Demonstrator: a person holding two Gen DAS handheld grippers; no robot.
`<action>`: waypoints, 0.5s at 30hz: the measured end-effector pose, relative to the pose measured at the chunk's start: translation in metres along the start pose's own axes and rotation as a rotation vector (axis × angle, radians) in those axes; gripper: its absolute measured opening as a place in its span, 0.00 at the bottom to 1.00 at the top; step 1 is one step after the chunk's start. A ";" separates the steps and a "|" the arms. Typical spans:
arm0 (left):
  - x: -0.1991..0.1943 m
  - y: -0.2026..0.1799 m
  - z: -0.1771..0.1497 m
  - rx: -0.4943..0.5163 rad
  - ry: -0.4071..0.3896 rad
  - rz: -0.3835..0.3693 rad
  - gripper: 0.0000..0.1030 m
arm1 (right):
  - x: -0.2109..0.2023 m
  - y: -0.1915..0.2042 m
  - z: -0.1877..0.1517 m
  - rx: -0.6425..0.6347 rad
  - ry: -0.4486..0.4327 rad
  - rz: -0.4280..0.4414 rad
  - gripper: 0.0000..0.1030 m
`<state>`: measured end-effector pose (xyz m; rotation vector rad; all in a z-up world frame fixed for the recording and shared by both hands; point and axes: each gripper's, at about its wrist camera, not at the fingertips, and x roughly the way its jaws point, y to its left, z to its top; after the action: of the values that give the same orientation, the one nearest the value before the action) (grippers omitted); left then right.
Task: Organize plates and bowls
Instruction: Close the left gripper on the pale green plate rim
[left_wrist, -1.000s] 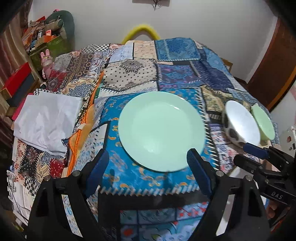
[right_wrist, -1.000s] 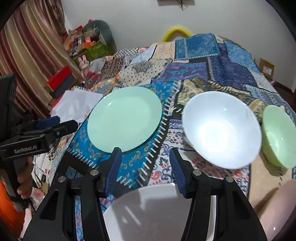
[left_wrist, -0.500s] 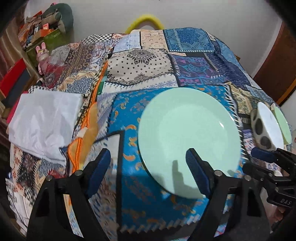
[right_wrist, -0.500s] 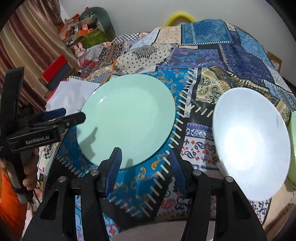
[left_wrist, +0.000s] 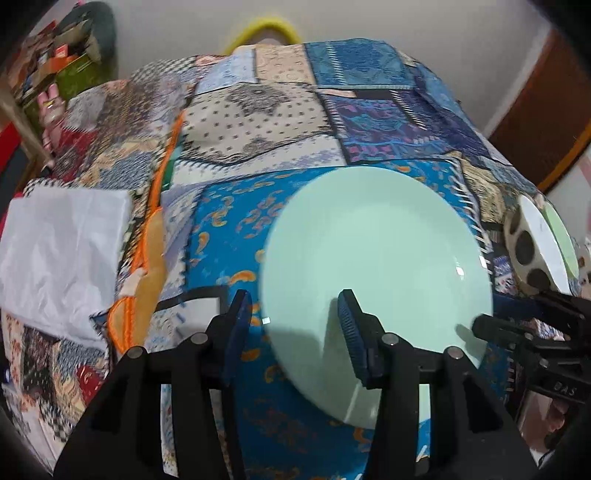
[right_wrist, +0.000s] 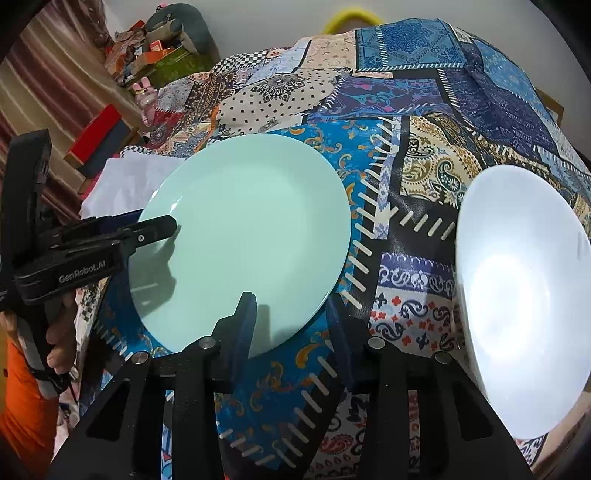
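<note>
A pale green plate lies flat on the patchwork tablecloth; it also shows in the right wrist view. My left gripper is open and straddles the plate's near left rim, one finger over the plate and one outside it. It shows from the side in the right wrist view, at the plate's left edge. My right gripper is open and straddles the plate's near right rim. A white bowl with dark spots stands right of the plate. A green bowl sits behind it.
A white folded cloth lies at the table's left edge. Boxes and clutter stand on the floor at the far left. A yellow chair back rises behind the table. A wooden door is at the right.
Both grippers moved forward and down to the plate. Their jaws narrowed and now bracket the plate's rim on opposite sides. A white bowl under the right gripper has left the view.
</note>
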<state>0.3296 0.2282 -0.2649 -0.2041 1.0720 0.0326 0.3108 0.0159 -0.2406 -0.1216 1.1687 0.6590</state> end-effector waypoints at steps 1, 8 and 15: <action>0.001 -0.003 0.000 0.016 -0.001 -0.012 0.47 | 0.002 0.001 0.001 -0.012 0.001 -0.008 0.34; 0.006 -0.003 0.002 0.027 -0.006 -0.014 0.47 | 0.009 -0.004 0.009 0.016 0.020 0.003 0.34; -0.002 0.000 -0.005 0.000 -0.002 -0.021 0.44 | 0.006 -0.007 0.008 0.024 0.017 0.016 0.28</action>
<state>0.3242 0.2270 -0.2658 -0.2155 1.0683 0.0144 0.3223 0.0162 -0.2442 -0.0980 1.1946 0.6586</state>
